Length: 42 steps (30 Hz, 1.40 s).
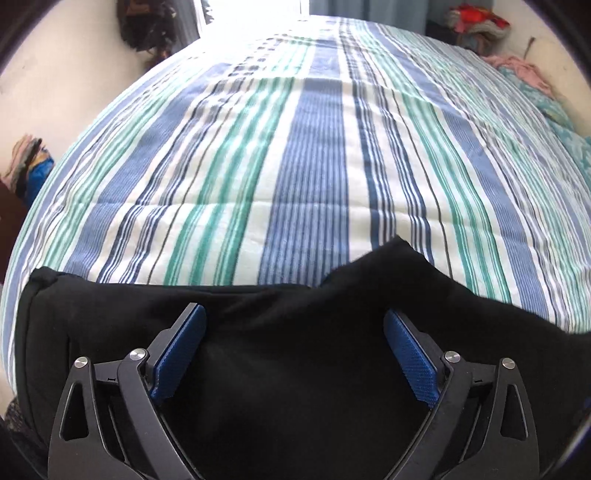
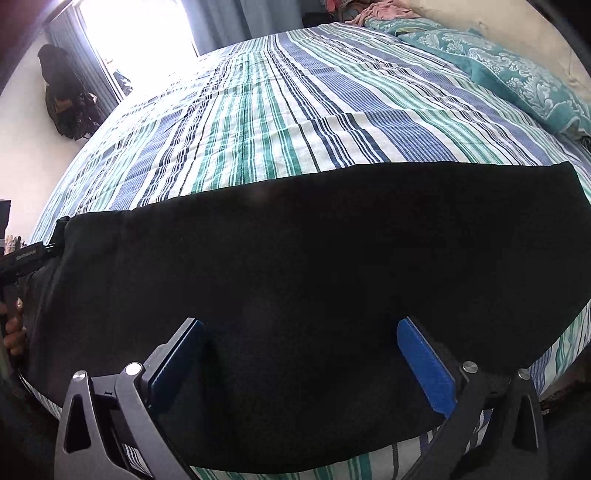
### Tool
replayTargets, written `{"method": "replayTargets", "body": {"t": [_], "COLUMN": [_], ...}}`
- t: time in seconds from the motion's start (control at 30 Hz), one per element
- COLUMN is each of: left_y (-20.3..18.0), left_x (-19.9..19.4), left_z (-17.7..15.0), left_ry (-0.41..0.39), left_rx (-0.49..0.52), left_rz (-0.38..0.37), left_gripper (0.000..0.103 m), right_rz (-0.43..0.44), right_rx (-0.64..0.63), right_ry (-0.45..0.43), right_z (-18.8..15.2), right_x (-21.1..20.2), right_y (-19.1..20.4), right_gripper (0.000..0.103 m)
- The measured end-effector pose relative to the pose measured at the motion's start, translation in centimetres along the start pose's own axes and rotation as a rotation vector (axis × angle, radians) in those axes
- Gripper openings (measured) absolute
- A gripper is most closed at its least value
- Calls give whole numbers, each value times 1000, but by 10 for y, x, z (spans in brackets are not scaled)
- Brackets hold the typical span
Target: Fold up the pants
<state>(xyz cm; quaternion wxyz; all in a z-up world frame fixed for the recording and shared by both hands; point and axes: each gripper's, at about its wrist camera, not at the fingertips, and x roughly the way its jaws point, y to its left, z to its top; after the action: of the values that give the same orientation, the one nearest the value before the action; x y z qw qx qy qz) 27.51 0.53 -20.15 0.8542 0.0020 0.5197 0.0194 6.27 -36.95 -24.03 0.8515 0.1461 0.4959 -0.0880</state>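
Black pants (image 2: 295,258) lie flat across the near edge of a bed with a blue, green and white striped cover (image 2: 280,122). In the left wrist view the pants (image 1: 280,369) fill the bottom, their far edge bumpy. My left gripper (image 1: 293,321) is open over the pants, blue pads (image 1: 181,350) wide apart, holding nothing. My right gripper (image 2: 301,330) is open over the pants near their front edge, empty. The left gripper's body (image 2: 26,254) shows at the pants' left end in the right wrist view.
Teal patterned pillows (image 2: 517,77) lie along the bed's right side by the wall. Piled clothes (image 1: 476,22) sit at the far right corner. A dark garment (image 2: 66,99) hangs on the left wall beside a bright window. The striped cover (image 1: 314,166) stretches far ahead.
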Motion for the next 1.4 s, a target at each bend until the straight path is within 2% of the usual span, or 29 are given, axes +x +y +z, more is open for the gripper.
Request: {"method": "replayTargets", "body": {"t": [0.13, 0.23, 0.33, 0.4, 0.5, 0.57, 0.63, 0.77, 0.83, 0.87, 0.93, 1.0, 1.07, 1.17, 1.2, 1.27, 1.3, 1.37, 1.4], "left_y": [7, 13, 12, 6, -4, -2, -1, 0, 1, 1, 2, 1, 1, 1, 1, 1, 1, 1, 1], "left_x": [-19, -56, -86, -84, -52, -52, -52, -53, -54, -54, -55, -55, -54, -54, -54, -54, -54, -54, -55], "left_z": [-3, -22, -54, -74, -95, -104, -103, -103, -106, -106, -106, -106, -107, -107, -107, -106, -106, -105, -105], "left_ry": [-2, -57, -106, -97, -7, -70, -58, -54, -63, -64, -59, -60, -67, -71, -71, -72, -69, -57, -51], "left_rx": [-41, -30, 0, 37, 112, 126, 125, 121, 124, 125, 118, 118, 119, 111, 110, 110, 112, 116, 116], "left_rz": [6, -56, -109, -112, -48, -46, -48, -46, -44, -43, -42, -39, -35, -30, -28, -26, -26, -25, -23], "left_gripper": [94, 94, 98, 98, 98, 103, 103, 103, 103, 103, 103, 103, 103, 103, 103, 103, 103, 103, 103], "right_rz": [20, 34, 40, 53, 81, 105, 110, -20, -75, -111, -162, -145, -98, -18, -44, -191, -261, -249, -285], "right_rx": [-6, 33, 12, 19, 98, 133, 142, 147, 233, 269, 316, 326, 293, 147, 75, -14, -6, 117, 158], "right_ry": [-10, -59, -126, -104, -33, -5, 8, 59, 59, 46, -10, -68, -58, 18, 31, 85, 104, 35, -8], "right_z": [1, 7, 11, 14, 21, 32, 50, 93, 109, 115, 121, 122, 120, 99, 89, 67, 62, 61, 63], "right_x": [-4, -18, -32, -25, -8, 0, 4, 11, 4, -5, -32, -59, -71, -69, -67, -50, -43, -49, -57], "right_y": [-3, -5, -1, 0, -16, -38, -66, -153, -211, -236, -277, -304, -320, -310, -301, -293, -298, -317, -322], "right_gripper": [103, 103, 103, 103, 102, 102, 102, 100, 90, 87, 87, 87, 87, 87, 87, 86, 86, 85, 84]}}
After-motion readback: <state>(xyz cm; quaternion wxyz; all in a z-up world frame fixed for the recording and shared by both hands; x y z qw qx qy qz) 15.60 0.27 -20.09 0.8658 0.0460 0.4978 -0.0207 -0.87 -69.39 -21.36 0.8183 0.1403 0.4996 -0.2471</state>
